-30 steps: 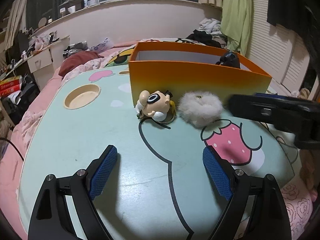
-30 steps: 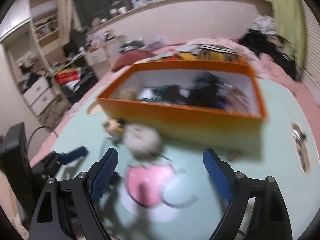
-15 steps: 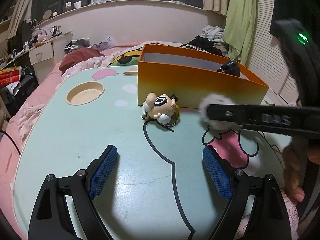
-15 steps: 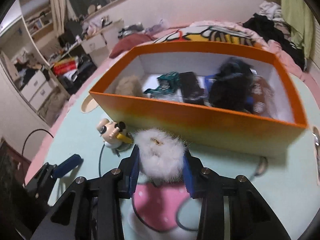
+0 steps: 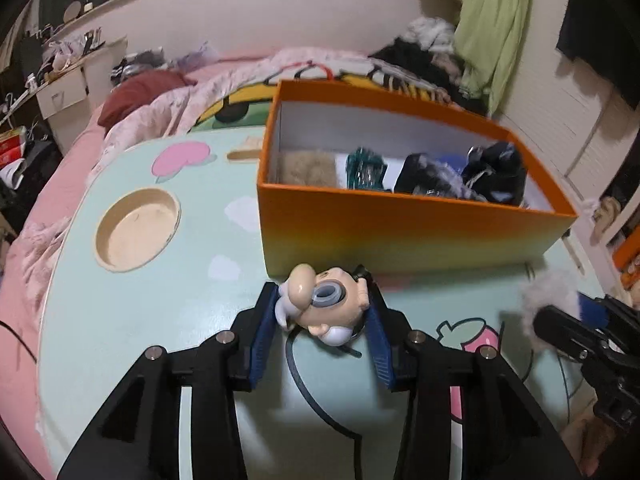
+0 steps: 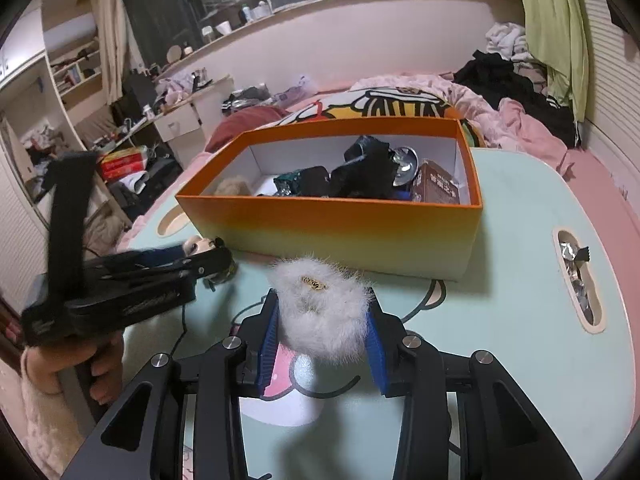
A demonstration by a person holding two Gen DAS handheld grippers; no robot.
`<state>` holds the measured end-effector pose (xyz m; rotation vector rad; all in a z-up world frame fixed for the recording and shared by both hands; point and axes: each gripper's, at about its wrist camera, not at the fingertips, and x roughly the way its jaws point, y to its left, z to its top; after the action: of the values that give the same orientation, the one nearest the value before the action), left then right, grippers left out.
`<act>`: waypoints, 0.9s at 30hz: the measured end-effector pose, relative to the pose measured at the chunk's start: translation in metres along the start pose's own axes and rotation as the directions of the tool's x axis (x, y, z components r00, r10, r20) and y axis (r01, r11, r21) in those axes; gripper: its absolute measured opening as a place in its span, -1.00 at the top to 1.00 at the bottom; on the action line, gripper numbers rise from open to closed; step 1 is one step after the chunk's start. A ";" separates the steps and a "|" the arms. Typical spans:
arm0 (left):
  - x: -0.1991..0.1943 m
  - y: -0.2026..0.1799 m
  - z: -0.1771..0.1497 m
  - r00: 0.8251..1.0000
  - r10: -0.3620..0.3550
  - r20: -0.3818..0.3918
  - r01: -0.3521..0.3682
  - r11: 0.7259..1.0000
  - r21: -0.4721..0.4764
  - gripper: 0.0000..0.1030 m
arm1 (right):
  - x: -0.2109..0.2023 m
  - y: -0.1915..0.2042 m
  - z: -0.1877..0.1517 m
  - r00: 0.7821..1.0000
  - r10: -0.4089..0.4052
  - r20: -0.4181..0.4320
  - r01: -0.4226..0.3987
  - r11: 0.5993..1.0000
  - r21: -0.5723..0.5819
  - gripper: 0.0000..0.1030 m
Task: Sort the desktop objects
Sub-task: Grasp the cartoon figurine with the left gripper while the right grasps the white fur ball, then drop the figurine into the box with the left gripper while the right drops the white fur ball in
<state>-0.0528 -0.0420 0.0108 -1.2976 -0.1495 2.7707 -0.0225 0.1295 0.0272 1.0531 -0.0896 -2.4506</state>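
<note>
My left gripper (image 5: 322, 322) is shut on a cartoon figure toy (image 5: 324, 306) with a black cord, just in front of the orange box (image 5: 400, 236). My right gripper (image 6: 322, 322) is shut on a white fluffy scrunchie (image 6: 320, 304) and holds it above the table, in front of the orange box (image 6: 340, 224). The scrunchie also shows at the right of the left wrist view (image 5: 548, 296). The left gripper with the toy shows at the left of the right wrist view (image 6: 208, 256). The box holds several dark items and a beige furry thing (image 5: 306, 166).
The mint table (image 5: 140, 320) has a round cup recess (image 5: 138, 234) at the left and an oblong slot (image 6: 578, 276) with foil bits at the right. A bed with pink bedding (image 6: 520, 120) lies behind the table. Cluttered shelves stand at the left.
My left gripper moved forward and shut on the figure toy. My right gripper lifted the scrunchie off the table and drew back to the right.
</note>
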 end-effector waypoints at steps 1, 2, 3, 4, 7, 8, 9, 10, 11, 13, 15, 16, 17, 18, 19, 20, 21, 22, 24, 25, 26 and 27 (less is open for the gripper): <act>-0.004 0.001 -0.004 1.000 -0.014 0.008 0.014 1.000 0.002 0.17 | -0.001 0.000 -0.001 1.000 -0.004 0.000 0.004 1.000 -0.002 0.28; -0.009 0.001 -0.010 0.999 -0.032 0.019 0.032 0.999 0.006 0.17 | -0.003 0.000 -0.003 1.000 -0.011 0.005 0.011 1.000 -0.005 0.28; -0.017 0.001 -0.017 0.998 -0.048 0.036 0.047 0.999 0.016 0.17 | -0.005 0.000 -0.003 1.000 -0.015 0.013 0.015 1.000 -0.007 0.28; -0.027 0.000 -0.023 0.997 -0.059 0.053 0.057 0.998 0.030 0.17 | -0.008 0.000 -0.003 1.000 -0.018 0.025 0.018 1.000 -0.009 0.28; -0.055 -0.005 -0.028 0.989 -0.114 0.096 0.109 0.993 0.053 0.17 | -0.026 0.001 0.004 0.997 -0.014 0.079 0.016 1.000 -0.017 0.28; -0.065 -0.008 -0.024 0.984 -0.134 0.117 0.128 0.990 0.060 0.17 | -0.031 0.000 0.010 0.995 -0.015 0.095 0.017 1.000 -0.018 0.28; -0.076 -0.011 -0.017 0.978 -0.153 0.144 0.145 0.987 0.067 0.17 | -0.037 0.001 0.017 0.993 -0.019 0.116 0.021 1.000 -0.020 0.28; -0.085 -0.016 -0.008 0.970 -0.169 0.173 0.159 0.985 0.072 0.17 | -0.044 0.001 0.027 0.989 -0.027 0.143 0.030 0.999 -0.024 0.28; -0.091 -0.019 0.004 0.964 -0.179 0.196 0.166 0.983 0.079 0.17 | -0.047 0.003 0.036 0.987 -0.033 0.160 0.038 0.999 -0.027 0.28; -0.098 -0.028 0.029 0.955 -0.179 0.235 0.163 0.983 0.086 0.17 | -0.049 0.006 0.057 0.981 -0.042 0.188 0.050 0.998 -0.035 0.28; -0.094 -0.033 0.057 0.953 -0.169 0.253 0.157 0.985 0.067 0.17 | -0.041 0.011 0.080 0.979 -0.045 0.200 0.057 0.997 -0.053 0.28; -0.090 -0.033 0.067 0.953 -0.161 0.257 0.152 0.987 0.053 0.17 | -0.037 0.013 0.086 0.977 -0.053 0.207 0.067 0.996 -0.062 0.27; -0.082 -0.031 0.078 0.955 -0.144 0.257 0.141 0.989 0.034 0.17 | -0.028 0.016 0.094 0.975 -0.071 0.212 0.089 0.993 -0.076 0.26; -0.067 -0.027 0.090 0.962 -0.123 0.244 0.126 0.992 0.004 0.17 | -0.017 0.018 0.099 0.974 -0.086 0.209 0.107 0.990 -0.089 0.24; -0.054 -0.022 0.096 0.967 -0.114 0.230 0.124 0.992 -0.030 0.16 | -0.005 0.017 0.102 0.975 -0.099 0.200 0.120 0.988 -0.100 0.18; -0.042 -0.018 0.098 0.971 -0.108 0.214 0.120 0.992 -0.047 0.11 | 0.009 0.015 0.103 0.975 -0.122 0.183 0.143 0.984 -0.106 -0.06; -0.023 -0.014 0.100 0.979 -0.102 0.175 0.114 0.992 -0.057 0.02 | 0.023 0.012 0.102 0.974 -0.160 0.161 0.178 0.978 -0.106 -0.41; -0.011 -0.012 0.098 0.984 -0.096 0.151 0.106 0.993 -0.058 -0.26 | 0.035 0.009 0.100 0.970 -0.200 0.136 0.215 0.971 -0.106 -0.51; 0.004 -0.009 0.085 0.984 -0.065 0.167 0.075 0.996 -0.050 -0.37 | 0.055 0.004 0.091 0.967 -0.242 0.082 0.250 0.962 -0.106 -0.52; 0.001 -0.011 0.076 0.977 -0.051 0.207 0.057 0.998 -0.023 -0.42 | 0.060 0.001 0.085 0.970 -0.235 0.060 0.240 0.966 -0.100 -0.52; 0.001 -0.015 0.071 0.979 -0.041 0.197 0.042 0.999 0.000 -0.44 | 0.062 -0.003 0.081 0.977 -0.208 0.050 0.211 0.975 -0.072 -0.52; -0.001 -0.019 0.067 0.979 -0.029 0.200 0.028 1.000 0.007 -0.44 | 0.060 -0.008 0.078 0.980 -0.189 0.056 0.191 0.981 -0.039 -0.52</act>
<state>-0.1031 -0.0272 0.0567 -1.0048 -0.1728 2.8700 -0.1161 0.1004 0.0402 1.0211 0.0502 -2.6383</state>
